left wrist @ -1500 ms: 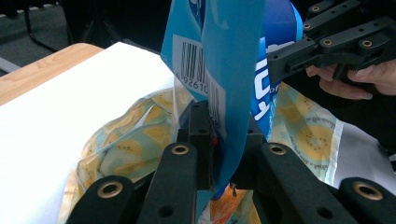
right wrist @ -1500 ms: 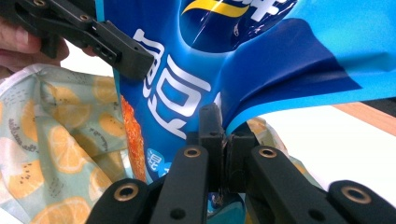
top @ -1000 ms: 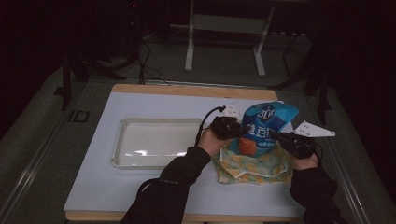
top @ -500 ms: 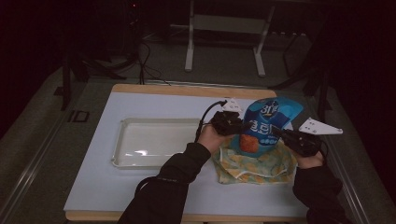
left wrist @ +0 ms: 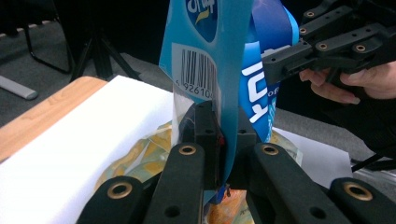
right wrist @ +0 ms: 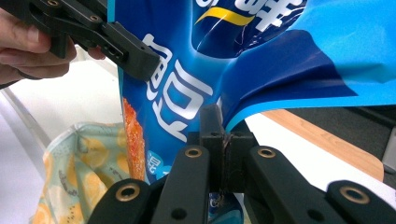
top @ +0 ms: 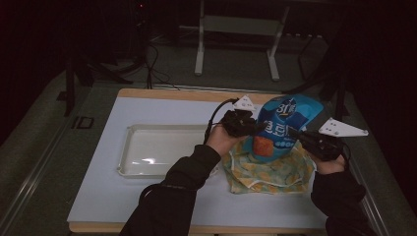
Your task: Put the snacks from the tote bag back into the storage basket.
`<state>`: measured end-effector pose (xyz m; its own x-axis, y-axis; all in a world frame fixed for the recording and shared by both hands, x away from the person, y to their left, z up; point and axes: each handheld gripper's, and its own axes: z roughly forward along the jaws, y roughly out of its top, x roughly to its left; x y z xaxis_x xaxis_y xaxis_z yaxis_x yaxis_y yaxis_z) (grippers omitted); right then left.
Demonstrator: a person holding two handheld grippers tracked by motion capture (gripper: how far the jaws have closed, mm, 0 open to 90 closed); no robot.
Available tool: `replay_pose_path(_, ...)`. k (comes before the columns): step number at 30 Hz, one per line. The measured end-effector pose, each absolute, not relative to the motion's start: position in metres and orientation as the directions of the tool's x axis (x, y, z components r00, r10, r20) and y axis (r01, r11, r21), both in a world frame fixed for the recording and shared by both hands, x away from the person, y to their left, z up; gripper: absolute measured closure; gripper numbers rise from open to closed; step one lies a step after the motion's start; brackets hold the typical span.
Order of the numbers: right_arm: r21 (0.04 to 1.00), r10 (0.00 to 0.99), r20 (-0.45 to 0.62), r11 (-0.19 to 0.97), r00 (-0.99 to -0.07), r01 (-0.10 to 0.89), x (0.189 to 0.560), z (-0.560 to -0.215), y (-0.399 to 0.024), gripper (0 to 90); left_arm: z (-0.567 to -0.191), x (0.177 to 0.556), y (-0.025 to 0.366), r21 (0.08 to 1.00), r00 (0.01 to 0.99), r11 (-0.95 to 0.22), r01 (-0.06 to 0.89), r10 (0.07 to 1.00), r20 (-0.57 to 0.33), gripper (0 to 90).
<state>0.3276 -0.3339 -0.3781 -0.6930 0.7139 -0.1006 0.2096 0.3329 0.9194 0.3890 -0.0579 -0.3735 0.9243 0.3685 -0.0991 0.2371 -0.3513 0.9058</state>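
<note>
A blue snack bag (top: 284,129) with white lettering hangs upright above a yellow patterned cloth bag (top: 269,172) at the table's right. My left gripper (top: 252,126) is shut on the bag's left edge; its jaws (left wrist: 222,140) pinch the seam below the barcode. At the bag's right edge my right gripper (top: 295,133) is shut too, its jaws (right wrist: 224,135) clamped on a fold of the blue film (right wrist: 261,70). The other gripper (right wrist: 116,42) and the hand on it show at upper left in the right gripper view. The cloth bag (left wrist: 140,154) lies below the snack bag (left wrist: 215,56).
A clear shallow tray (top: 162,150) lies left of centre on the white table top (top: 123,196). A wooden edge strip (top: 196,93) runs along the far side. Stands and cables sit on the dark floor beyond.
Both grippers have lifted the snack bag higher above the cloth bag and drawn it a little taller and more upright. Both holds are unchanged.
</note>
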Motion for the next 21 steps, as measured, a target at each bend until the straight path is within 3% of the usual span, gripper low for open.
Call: replay_pose_path(21,0.925,0.696,-0.135,0.343,-0.705,0.161,0.338,-0.343,-0.31,89.3,-0.339,0.392,-0.031,0.918,0.913,-0.324,0.229,0.399,-0.087,87.6)
